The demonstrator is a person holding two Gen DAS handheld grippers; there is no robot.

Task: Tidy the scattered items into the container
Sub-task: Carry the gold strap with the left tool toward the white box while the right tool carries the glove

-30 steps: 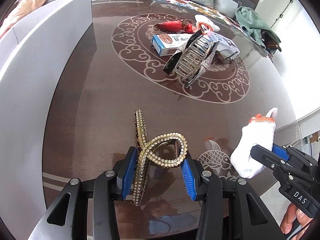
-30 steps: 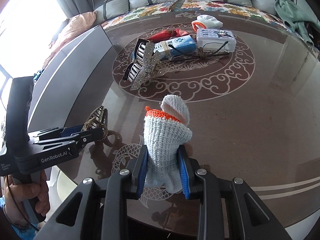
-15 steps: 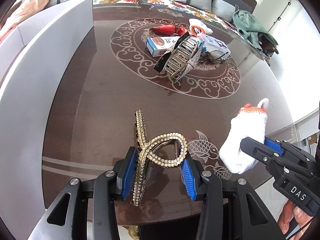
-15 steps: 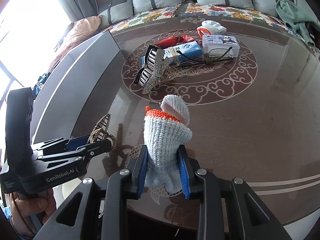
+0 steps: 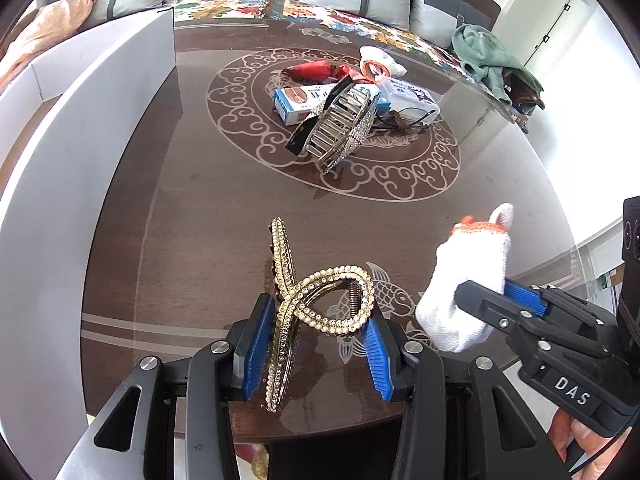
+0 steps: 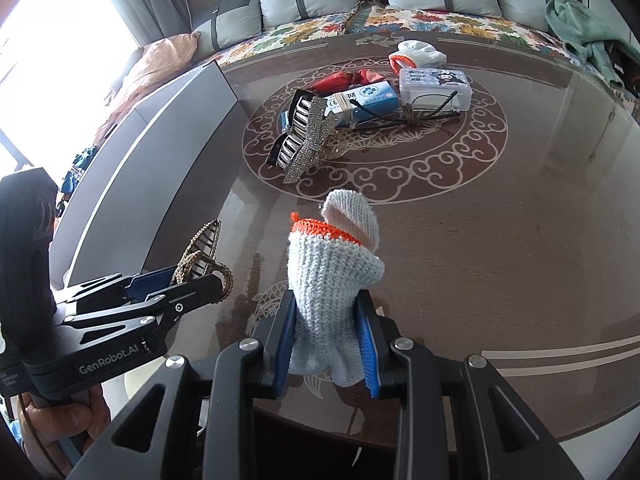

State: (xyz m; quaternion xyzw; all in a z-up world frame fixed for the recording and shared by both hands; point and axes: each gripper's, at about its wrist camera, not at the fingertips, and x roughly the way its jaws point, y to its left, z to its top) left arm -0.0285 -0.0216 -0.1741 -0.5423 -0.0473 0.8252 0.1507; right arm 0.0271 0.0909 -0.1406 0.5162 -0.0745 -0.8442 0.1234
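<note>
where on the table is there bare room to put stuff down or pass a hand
Bare tabletop lies right of the medallion, and between the silver hair claw and both loaded grippers. A bare strip runs along the grey container wall. The medallion's centre is crowded: box, glasses, case, glove.

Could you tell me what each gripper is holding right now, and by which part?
The left gripper clamps the gold rhinestone hair claw across its looped handles. The right gripper pinches the white knit glove by its lower end, orange cuff up.
</note>
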